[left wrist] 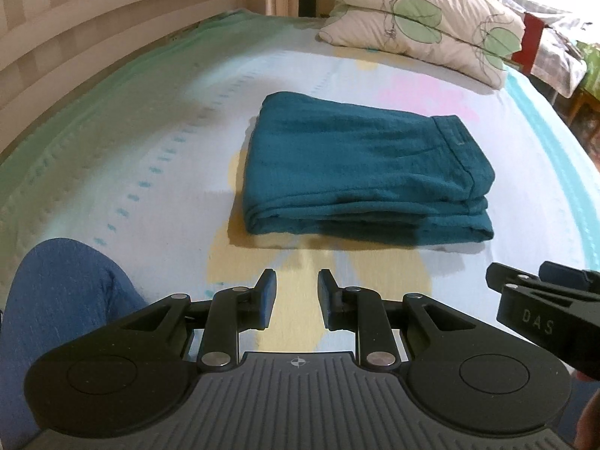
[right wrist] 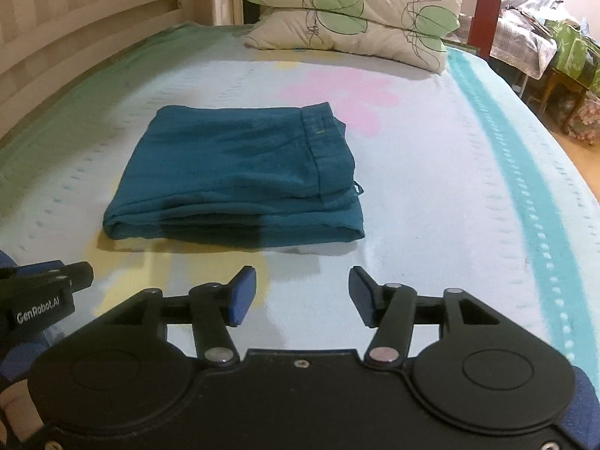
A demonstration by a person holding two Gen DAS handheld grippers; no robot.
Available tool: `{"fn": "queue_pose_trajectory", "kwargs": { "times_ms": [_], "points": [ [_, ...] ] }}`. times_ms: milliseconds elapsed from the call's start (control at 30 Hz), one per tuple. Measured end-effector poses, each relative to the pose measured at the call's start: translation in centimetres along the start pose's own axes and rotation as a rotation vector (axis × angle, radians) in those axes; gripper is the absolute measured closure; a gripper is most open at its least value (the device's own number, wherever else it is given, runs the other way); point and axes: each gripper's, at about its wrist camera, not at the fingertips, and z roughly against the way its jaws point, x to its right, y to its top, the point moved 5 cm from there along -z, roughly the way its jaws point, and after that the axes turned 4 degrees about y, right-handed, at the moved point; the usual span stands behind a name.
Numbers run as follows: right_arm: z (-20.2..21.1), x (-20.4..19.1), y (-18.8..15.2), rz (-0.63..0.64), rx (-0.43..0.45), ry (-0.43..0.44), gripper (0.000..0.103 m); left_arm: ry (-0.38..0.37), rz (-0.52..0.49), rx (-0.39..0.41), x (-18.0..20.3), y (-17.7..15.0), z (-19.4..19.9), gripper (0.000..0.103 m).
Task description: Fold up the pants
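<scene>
Item: teal pants (left wrist: 360, 165), folded into compact layered rectangle, mid-bed on sheet (left wrist: 157, 157), short of pillows (left wrist: 420, 18). Left gripper (left wrist: 296, 300): jaws apart, empty. Right gripper (right wrist: 302, 296): jaws wider, empty. Step: fold apparently complete. Next: only edge tidying, if any.

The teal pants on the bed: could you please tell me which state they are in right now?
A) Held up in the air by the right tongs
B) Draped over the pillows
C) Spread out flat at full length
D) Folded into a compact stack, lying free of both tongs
D: the teal pants lie as a layered rectangle on the bed sheet, with the left tongs and right tongs both open and empty short of them.
</scene>
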Motion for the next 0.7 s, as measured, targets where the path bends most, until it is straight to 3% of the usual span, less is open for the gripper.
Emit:
{"fn": "queue_pose_trajectory", "kwargs": {
  "times_ms": [700],
  "points": [
    [0.1, 0.2, 0.0, -0.018, -0.001, 0.066, 0.042, -0.001, -0.053, -0.017, 1.3, -0.4, -0.1, 0.079]
  ]
}}
